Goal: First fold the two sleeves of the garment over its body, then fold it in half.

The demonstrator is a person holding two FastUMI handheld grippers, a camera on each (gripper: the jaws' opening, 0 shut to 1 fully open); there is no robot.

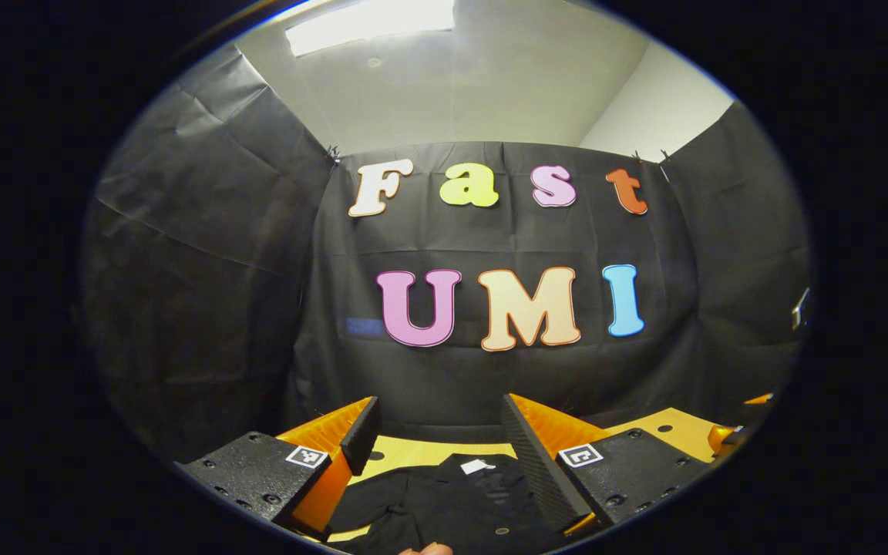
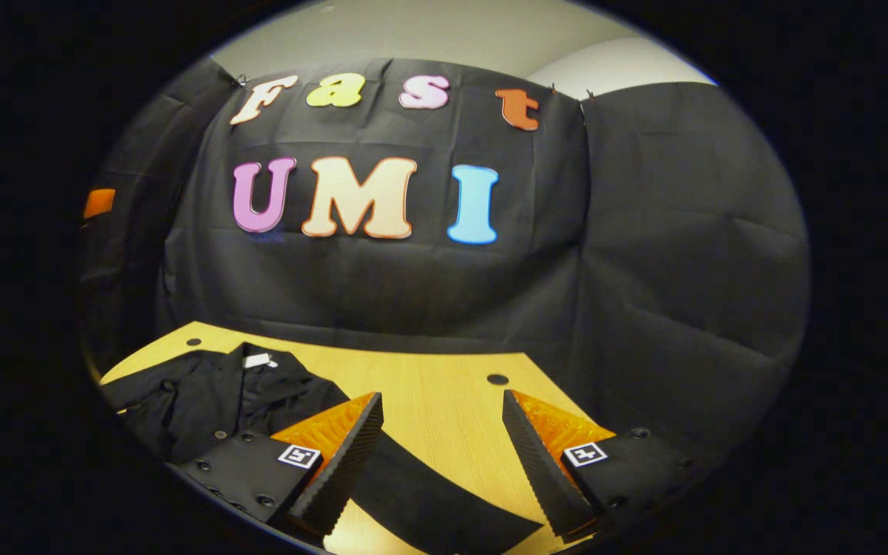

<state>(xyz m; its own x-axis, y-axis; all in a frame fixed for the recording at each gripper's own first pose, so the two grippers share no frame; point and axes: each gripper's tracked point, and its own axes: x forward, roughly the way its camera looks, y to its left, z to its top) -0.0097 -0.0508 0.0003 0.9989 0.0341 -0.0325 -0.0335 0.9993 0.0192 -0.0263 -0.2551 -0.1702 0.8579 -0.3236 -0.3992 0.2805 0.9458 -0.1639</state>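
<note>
In the left gripper view, the left gripper (image 1: 440,455) sits at the bottom centre of the frame with its 2 fingers spread wide and nothing between them but air. Below and beyond that gap lies the black garment (image 1: 444,501) at the bottom centre, spread on the wooden table (image 1: 664,428), whose bare surface shows at the lower right. A small white tag (image 1: 478,465) marks the garment's collar, which points toward the booth's black wall, and a pale button shows lower on the front. At the very bottom edge of this frame a bit of a hand (image 1: 427,549) peeks in. In the right gripper view, the right gripper (image 2: 442,455) sits at the bottom centre, its 2 fingers likewise held well apart and gripping nothing. Here the garment (image 2: 220,401) lies at the lower left of the frame, and its white tag (image 2: 257,360) is at the collar near the table's far edge. One sleeve (image 2: 444,505) runs out flat toward the lower right, passing under the gap between the fingers. Bare table (image 2: 436,393) fills the middle of the frame, with 2 dark round holes near its far edge.
</note>
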